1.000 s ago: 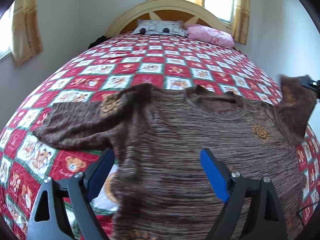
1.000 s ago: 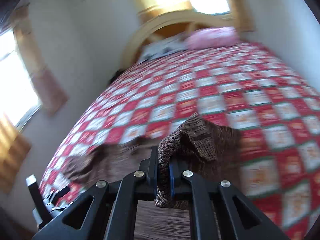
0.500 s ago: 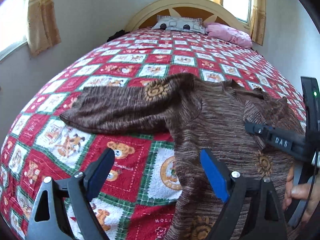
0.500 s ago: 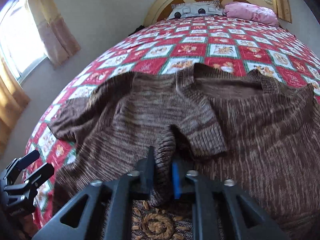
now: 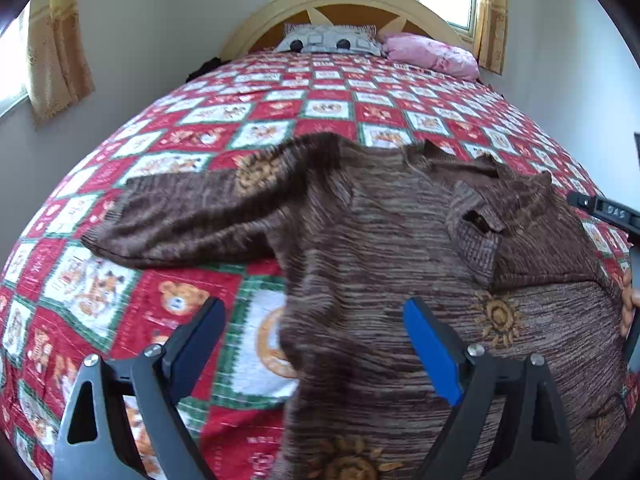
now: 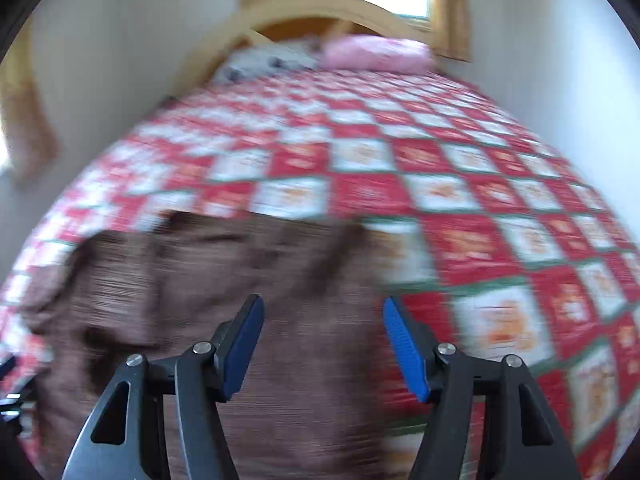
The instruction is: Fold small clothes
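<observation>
Brown striped knit sweater (image 5: 380,240), landmark: right gripper (image 6: 323,344) above it, jaws just opened, nothing between them, its sleeve (image 5: 520,236) laid across the chest as a first fold. Left gripper (image 5: 316,344) open over the hem. Other sleeve (image 5: 192,216) outstretched on red checked teddy-bear bedspread (image 5: 320,108).

The right tool (image 6: 323,340) has just been opening, its blue pads apart with nothing gripped between them. Below it the blurred brown sweater (image 6: 208,292) lies on the red checked bedspread (image 6: 460,184).
</observation>
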